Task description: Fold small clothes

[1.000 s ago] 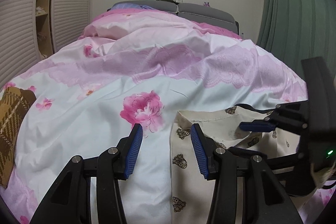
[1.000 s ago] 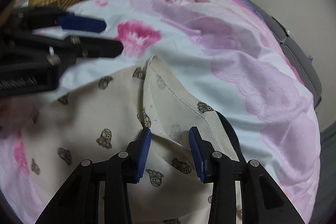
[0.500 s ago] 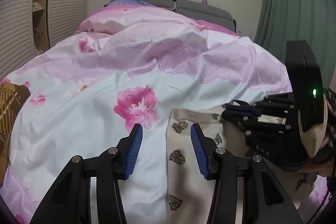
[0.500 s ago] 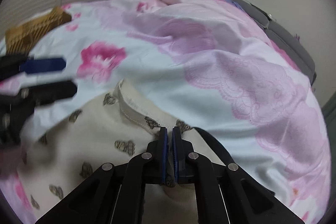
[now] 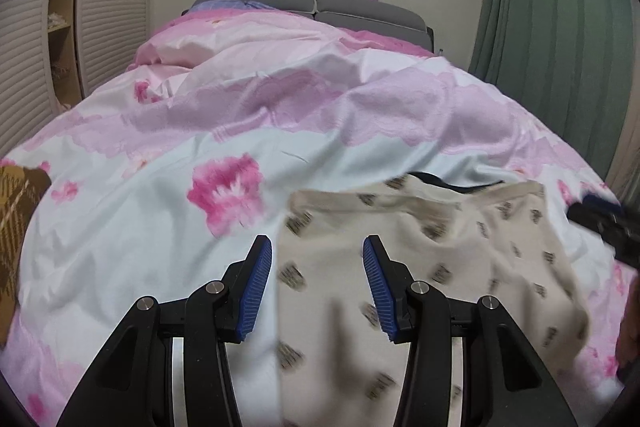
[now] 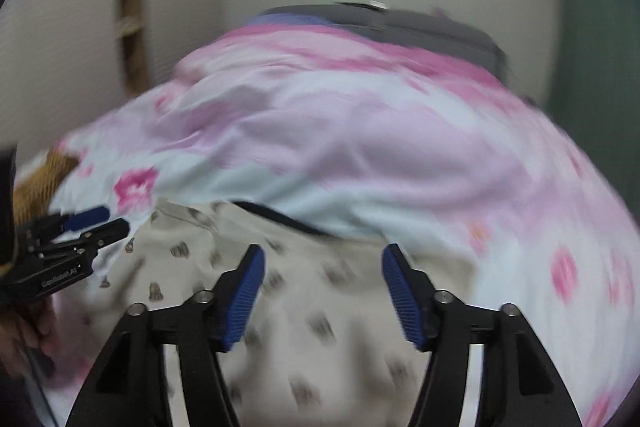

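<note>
Both claws stand released: the left claw [image 5: 316, 283] has its blue pads spread with nothing between them, poised over the near left edge of the cream garment [image 5: 420, 267], and the right claw [image 6: 322, 291] is spread wider, poised over the middle of the same cloth [image 6: 320, 307] without gripping it. The garment, a small cream piece printed with little dark figures, lies on the bed, spread on the floral duvet [image 5: 160, 227], with a dark trim or strap showing along its far edge. Its far edge looks turned over on itself in a soft roll and not lying flat, though motion blur in both views makes the exact fold line hard to read. In the left wrist view the right claw shows only as a dark tip at the right margin; in the right wrist view the left claw [image 6: 96, 223] is at the left, its tips near the garment's far left corner. My reading is that the task sits between folds: the cloth is laid out and neither claw has hold of it, so a fresh grasp is the step in hand. The next move seems to call for each claw to settle on an edge or corner, pinch only the garment's layer and not the duvet beneath, then carry that edge across evenly so the fold lands square.
</note>
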The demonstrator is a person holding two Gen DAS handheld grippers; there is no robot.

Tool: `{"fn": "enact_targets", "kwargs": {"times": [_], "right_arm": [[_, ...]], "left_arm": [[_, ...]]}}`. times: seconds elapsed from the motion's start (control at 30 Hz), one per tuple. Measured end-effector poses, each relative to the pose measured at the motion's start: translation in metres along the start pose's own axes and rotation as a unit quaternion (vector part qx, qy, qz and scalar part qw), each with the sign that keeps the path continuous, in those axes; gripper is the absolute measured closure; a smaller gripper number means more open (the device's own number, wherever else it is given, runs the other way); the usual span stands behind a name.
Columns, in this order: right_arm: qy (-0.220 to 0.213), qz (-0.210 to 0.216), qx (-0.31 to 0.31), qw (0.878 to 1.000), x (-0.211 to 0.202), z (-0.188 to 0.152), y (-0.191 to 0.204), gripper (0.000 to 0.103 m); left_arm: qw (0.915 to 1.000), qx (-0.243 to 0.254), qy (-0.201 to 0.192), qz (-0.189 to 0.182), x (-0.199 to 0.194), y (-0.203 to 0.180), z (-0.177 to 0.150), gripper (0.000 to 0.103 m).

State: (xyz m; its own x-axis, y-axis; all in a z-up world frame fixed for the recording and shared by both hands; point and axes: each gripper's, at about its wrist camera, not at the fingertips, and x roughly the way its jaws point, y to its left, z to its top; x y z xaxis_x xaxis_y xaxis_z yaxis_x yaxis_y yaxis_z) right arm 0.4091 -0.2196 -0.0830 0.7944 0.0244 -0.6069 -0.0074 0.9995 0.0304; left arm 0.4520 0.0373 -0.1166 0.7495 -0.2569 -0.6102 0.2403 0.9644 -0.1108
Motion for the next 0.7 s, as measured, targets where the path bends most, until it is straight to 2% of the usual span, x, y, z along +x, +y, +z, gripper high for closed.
{"fn": "enact_targets", "kwargs": {"times": [0.1, 0.27, 0.33, 0.4, 0.53, 0.7], "right_arm": [[0.009, -0.030, 0.052, 0.998, -0.029, -0.031, -0.021, 0.033], [0.028, -0.025, 0.134, 0.990, -0.054, -0.081, -0.048, 0.033], [0.041, -0.016, 0.159, 0.986, -0.057, -0.098, -0.059, 0.033], [0.057, 0.002, 0.184, 0.981, -0.058, -0.112, -0.071, 0.033], [0.077, 0.025, 0.220, 0.972, -0.054, -0.130, -0.092, 0.033], [0.112, 0.069, 0.273, 0.953, -0.035, -0.144, -0.117, 0.033]], "left_arm": [[0.9999, -0.005, 0.000, 0.012, -0.014, -0.013, -0.013, 0.056], [0.9984, -0.029, 0.036, 0.031, -0.033, -0.030, -0.062, 0.056], [0.9973, -0.026, 0.053, 0.043, -0.038, -0.038, -0.078, 0.056], [0.9970, -0.022, 0.053, 0.051, -0.044, -0.043, -0.084, 0.056], [0.9971, -0.018, 0.045, 0.058, -0.054, -0.051, -0.085, 0.056], [0.9971, -0.006, 0.050, 0.058, -0.053, -0.064, -0.085, 0.056]]}}
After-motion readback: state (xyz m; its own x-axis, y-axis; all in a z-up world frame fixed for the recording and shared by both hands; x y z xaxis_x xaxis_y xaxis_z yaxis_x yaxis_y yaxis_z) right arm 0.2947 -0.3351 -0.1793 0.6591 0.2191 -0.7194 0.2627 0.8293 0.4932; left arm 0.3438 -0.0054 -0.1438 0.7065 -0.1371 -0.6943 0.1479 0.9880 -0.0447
